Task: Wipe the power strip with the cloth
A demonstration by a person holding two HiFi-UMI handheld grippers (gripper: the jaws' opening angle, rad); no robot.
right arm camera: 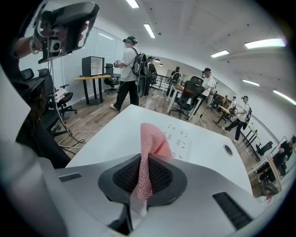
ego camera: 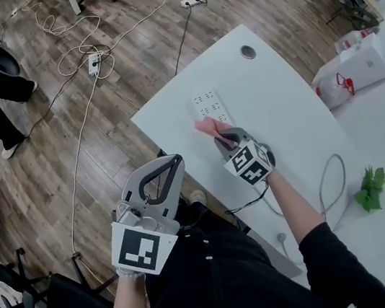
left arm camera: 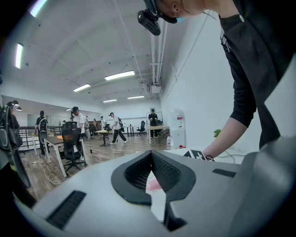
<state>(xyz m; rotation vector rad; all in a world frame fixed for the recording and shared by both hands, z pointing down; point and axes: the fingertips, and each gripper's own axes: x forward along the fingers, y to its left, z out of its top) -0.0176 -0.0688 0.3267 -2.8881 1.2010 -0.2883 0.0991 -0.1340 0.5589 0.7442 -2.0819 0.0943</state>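
Nearest the person, the left gripper (ego camera: 172, 163) hangs off the near edge of the white table (ego camera: 281, 91), over the floor and well apart from the work. Its own view shows the 2 jaws brought together with only a thin slit between the pads and nothing clamped; the pink seen through that slit is the cloth further off. Further out, the right gripper (ego camera: 223, 138) is over the tabletop and is clearly the nearer of the 2 to the task's object. Its jaws are closed on the pink cloth (right arm camera: 155, 139), a fold pinched between the pads with the free end standing up past the tips. The power strip (ego camera: 206, 102) lies flat on the table directly ahead of and just below those tips. Its long axis runs away from the person, roughly in line with the right gripper's aim, so in my judgement a stroke along that line would cover its length. In the head view the cloth overlaps the strip's near part, with the socket rows (right arm camera: 181, 135) exposed beyond it. Whether the cloth is pressed on the casing or just above it cannot be told. Judged status: wiping at the near end, the far section not yet covered.
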